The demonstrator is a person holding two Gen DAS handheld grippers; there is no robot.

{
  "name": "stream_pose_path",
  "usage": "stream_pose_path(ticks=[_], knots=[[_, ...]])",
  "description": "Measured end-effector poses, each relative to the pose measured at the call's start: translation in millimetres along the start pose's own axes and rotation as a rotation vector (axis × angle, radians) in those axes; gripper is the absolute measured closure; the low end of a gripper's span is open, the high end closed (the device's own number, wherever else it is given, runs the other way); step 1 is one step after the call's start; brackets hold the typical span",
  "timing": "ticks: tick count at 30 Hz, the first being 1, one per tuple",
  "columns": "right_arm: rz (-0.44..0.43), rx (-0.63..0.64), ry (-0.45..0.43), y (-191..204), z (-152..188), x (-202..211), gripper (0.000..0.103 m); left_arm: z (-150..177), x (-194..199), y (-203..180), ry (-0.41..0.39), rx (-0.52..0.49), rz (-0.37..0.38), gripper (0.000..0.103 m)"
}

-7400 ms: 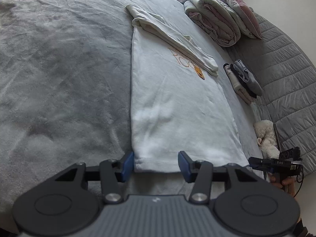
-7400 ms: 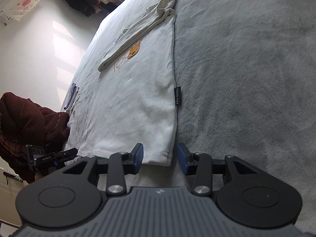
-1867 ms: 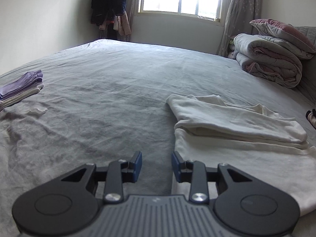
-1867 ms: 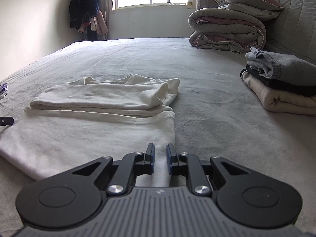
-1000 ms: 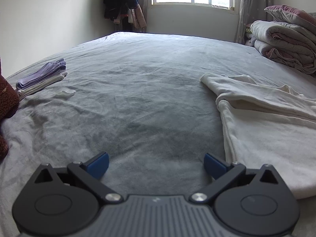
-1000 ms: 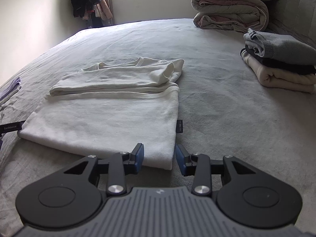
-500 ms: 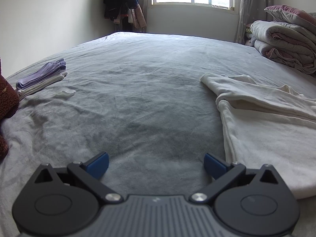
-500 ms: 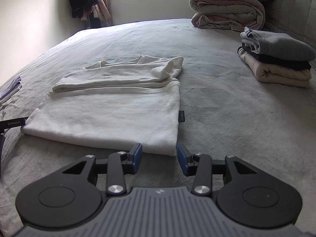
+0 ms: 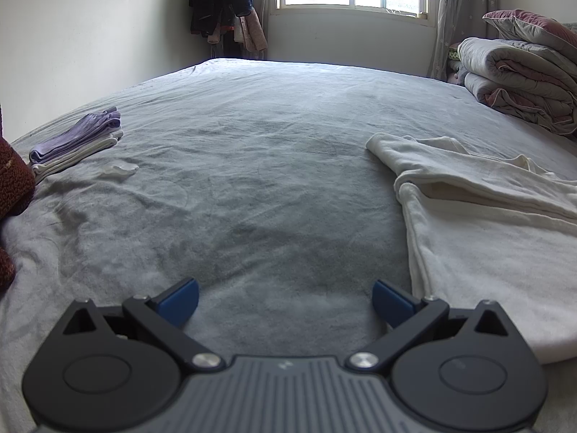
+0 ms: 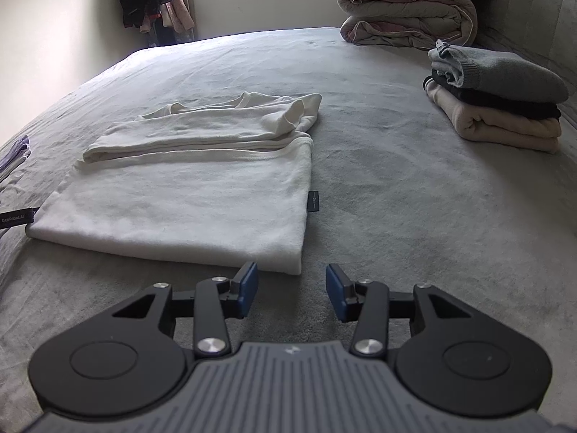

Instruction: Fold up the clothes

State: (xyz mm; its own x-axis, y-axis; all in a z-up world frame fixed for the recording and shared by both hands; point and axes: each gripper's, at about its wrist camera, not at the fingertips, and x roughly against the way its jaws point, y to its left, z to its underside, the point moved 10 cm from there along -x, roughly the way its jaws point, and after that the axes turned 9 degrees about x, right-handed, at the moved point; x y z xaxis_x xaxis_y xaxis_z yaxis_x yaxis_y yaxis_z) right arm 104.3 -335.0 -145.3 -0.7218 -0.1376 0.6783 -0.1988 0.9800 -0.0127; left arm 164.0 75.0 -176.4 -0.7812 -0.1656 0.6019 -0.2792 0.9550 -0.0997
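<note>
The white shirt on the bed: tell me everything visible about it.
The white soft-knit shirt lies flat on the grey bedspread, partly folded into a rectangle, sleeves laid across its far end by the collar. A small dark tag sticks out of its right edge. No gripper touches it; the right gripper is just short of its near corner, jaws opening and empty.

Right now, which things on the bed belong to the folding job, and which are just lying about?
In the job:
white shirt
left gripper, open
right gripper, opening, empty

Lying about:
folded stack
rolled quilt
purple pile
hanging clothes
</note>
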Motion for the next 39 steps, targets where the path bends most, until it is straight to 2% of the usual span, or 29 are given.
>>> stream_pose_path(ticks=[18,26,34,37,39], knots=[[-0.034,-0.063,0.049,5.9,-6.2,-14.1,0.048,0.1,-0.4,0.2,-0.002,0.0,0.0,0.0],[-0.123,-0.208,0.078,-11.2,-9.4,-18.5,0.048,0.1,-0.5,-0.4,-0.001,-0.001,0.001,0.0],[-0.181,-0.279,0.092,-20.8,-16.0,-26.0,0.048,0.1,-0.7,-0.4,0.003,0.004,0.005,0.0],[-0.208,-0.325,0.098,-26.0,-17.8,-27.0,0.048,-4.9,1.9,1.9,0.012,0.043,0.028,0.0],[-0.231,-0.369,0.103,-31.1,-18.1,-26.3,0.048,-9.8,4.8,2.2,0.048,0.093,0.063,0.0]])
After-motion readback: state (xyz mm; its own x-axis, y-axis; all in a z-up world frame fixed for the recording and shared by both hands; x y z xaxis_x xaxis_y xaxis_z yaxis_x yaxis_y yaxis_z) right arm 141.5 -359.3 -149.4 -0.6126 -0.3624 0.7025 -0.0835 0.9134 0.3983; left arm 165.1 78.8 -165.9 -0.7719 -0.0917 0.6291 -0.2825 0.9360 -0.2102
